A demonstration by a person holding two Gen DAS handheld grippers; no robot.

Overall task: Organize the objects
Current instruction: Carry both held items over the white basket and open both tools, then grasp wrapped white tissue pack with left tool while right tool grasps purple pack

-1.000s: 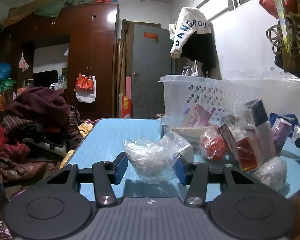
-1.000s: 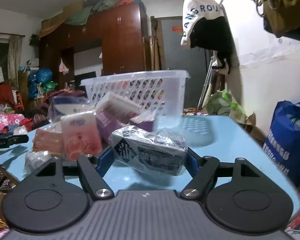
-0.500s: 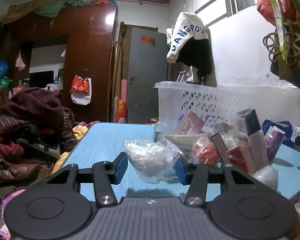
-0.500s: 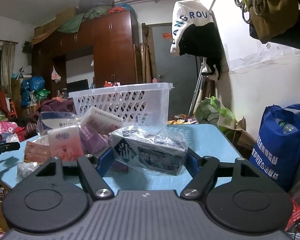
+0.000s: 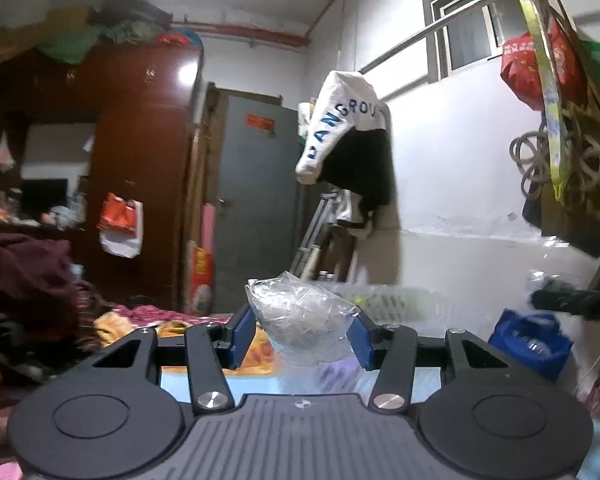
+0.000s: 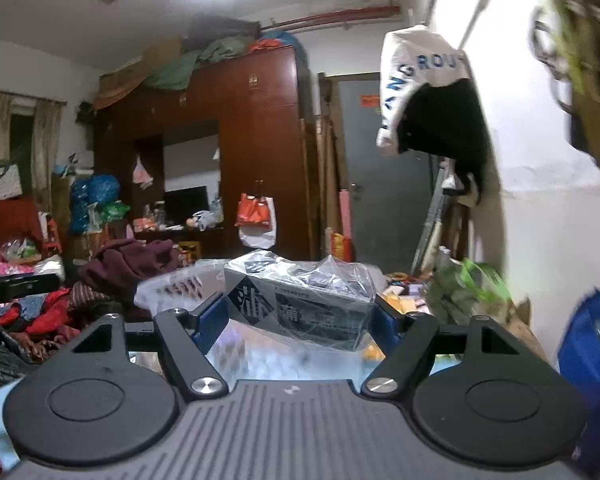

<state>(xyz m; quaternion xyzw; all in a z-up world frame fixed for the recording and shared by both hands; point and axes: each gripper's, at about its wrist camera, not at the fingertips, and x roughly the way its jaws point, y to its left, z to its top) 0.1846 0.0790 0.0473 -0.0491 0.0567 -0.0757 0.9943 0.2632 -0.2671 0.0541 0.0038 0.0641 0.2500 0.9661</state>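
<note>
Each gripper holds a plastic-wrapped item raised above the blue counter.

The left gripper [image 5: 302, 334] is clamped on a clear plastic bag [image 5: 304, 316] with pale contents, its blue pads pressing the bag from both sides; behind the bag the rim of the white basket [image 5: 392, 294] shows blurred, and a blue bag [image 5: 530, 342] sits low at the right. The right gripper [image 6: 298, 322] is closed on a grey box in plastic wrap [image 6: 300, 300] with dark printed characters on its face, held level between the pads. Beyond and left of it the white basket [image 6: 172, 284] appears blurred, with a strip of the counter [image 6: 260, 356] visible beneath the box. A white and black jacket [image 6: 428, 96] hangs on the wall, beside the brown wardrobe [image 6: 256, 140].
</note>
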